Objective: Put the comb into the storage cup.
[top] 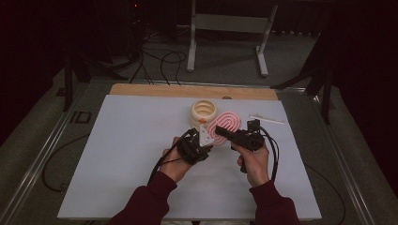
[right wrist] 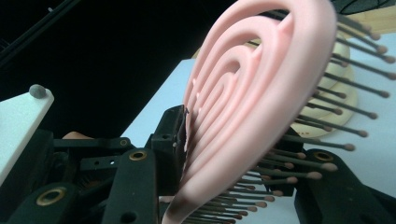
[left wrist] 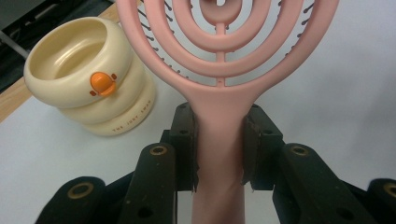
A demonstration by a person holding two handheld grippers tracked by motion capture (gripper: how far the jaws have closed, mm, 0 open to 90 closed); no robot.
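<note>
A pink hairbrush (top: 226,123) with looped ribs and dark bristles is held above the white table sheet (top: 131,154). My left gripper (top: 210,135) is shut on its handle; in the left gripper view both pads (left wrist: 184,149) press the pink handle (left wrist: 219,140) just below the head. My right gripper (top: 221,131) comes in from the right and clamps the brush head (right wrist: 252,102), with one pad (right wrist: 170,140) against its back and the other jaw among the bristles. A cream ringed container (top: 203,111) with an orange duck button (left wrist: 102,83) stands just behind.
A small white object (top: 266,118) lies on the sheet at the right rear. The table's wooden strip (top: 187,90) runs along the far edge. Beyond it, a metal stand (top: 225,23) and cables (top: 159,61) are on the floor.
</note>
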